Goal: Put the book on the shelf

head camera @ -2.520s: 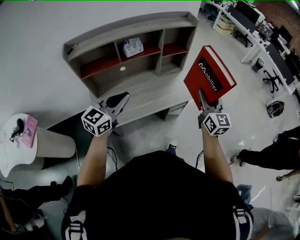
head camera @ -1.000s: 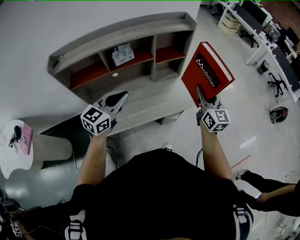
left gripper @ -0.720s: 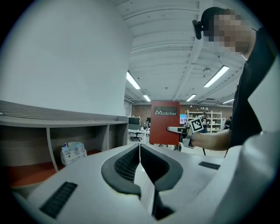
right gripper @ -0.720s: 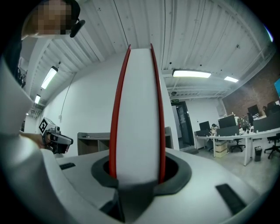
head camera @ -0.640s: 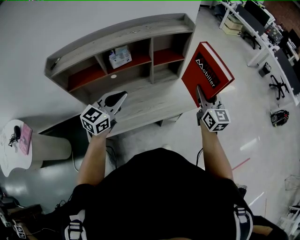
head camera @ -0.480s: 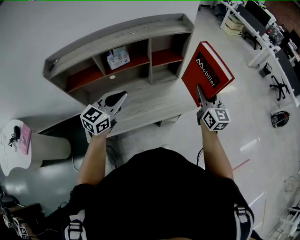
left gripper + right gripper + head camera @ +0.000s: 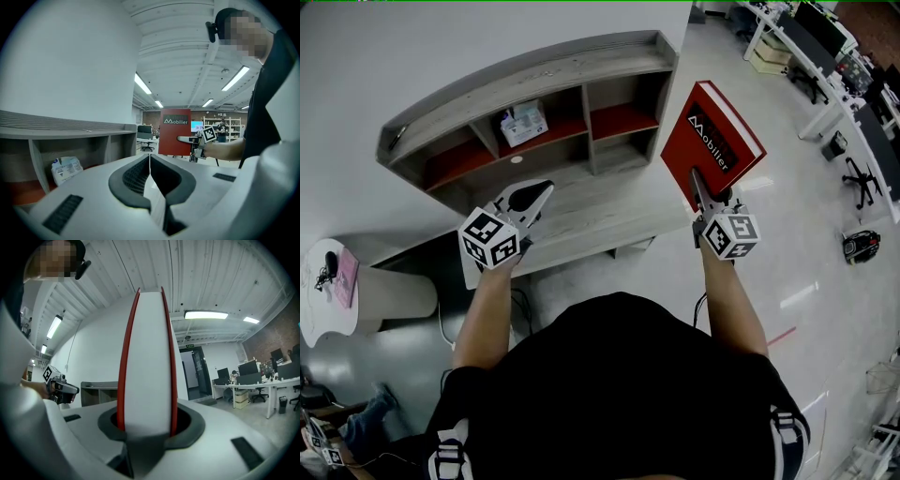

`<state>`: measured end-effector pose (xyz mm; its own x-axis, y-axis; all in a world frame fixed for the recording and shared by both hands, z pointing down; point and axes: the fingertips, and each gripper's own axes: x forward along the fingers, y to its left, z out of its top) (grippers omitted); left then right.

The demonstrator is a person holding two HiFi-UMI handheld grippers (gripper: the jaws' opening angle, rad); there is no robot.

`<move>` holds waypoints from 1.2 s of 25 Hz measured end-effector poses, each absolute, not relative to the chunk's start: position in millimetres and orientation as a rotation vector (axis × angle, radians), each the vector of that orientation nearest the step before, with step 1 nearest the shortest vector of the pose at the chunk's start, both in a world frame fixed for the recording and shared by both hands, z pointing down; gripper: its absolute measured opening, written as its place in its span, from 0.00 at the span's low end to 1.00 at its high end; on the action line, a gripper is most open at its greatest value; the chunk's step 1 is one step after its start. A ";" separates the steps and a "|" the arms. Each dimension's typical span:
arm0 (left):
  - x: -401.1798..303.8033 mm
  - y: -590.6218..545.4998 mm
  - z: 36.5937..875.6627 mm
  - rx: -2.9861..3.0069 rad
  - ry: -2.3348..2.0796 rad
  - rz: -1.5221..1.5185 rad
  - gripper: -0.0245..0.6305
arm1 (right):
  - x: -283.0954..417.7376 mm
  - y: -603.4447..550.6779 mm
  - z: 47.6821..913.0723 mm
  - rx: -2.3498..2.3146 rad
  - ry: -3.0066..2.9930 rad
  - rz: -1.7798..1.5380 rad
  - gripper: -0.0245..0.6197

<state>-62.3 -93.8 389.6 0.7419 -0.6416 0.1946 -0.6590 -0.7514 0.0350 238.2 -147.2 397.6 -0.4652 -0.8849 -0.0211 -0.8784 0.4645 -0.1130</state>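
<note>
Head view: the book (image 7: 712, 141) is in the air at the right end of the shelf (image 7: 534, 73), apart from it and in none of its compartments. It stands on end, cover toward your head camera, held only at its lower edge.

Risks, as I judge them:
- The grip sits on one edge, with most of the book's weight above it. A quick swing or a knock could turn the book between the pads or pull it loose.
- The book looks tall against the openings. If you bring it in upright, its top corner may catch the upper board or a divider.
- A white packet (image 7: 522, 122) already lies in the middle upper compartment. Pushing the book in there would shove the packet or block the book. The right-hand compartments look free.
- Your other arm is in no position to steady the book, so any slip goes uncorrected.

Claws:
- The right claw (image 7: 705, 195) is clamped on the book. The right gripper view shows the page edges and both red covers filling the gap, with the jaws held part-way apart by the book's thickness.
- The left claw (image 7: 149, 161) has its jaws together with nothing between them. It hangs over the desk top in front of the shelf and touches nothing.
</note>
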 end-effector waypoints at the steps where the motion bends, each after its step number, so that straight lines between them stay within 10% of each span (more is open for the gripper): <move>1: -58.6 -96.5 389.4 2.837 -1.064 0.263 0.07 | 240.8 -151.0 397.6 -1.574 2.627 -0.133 0.30; 30: -18.8 -115.2 411.0 2.800 -1.111 0.269 0.07 | 269.7 -190.0 412.7 -1.501 2.668 -0.134 0.29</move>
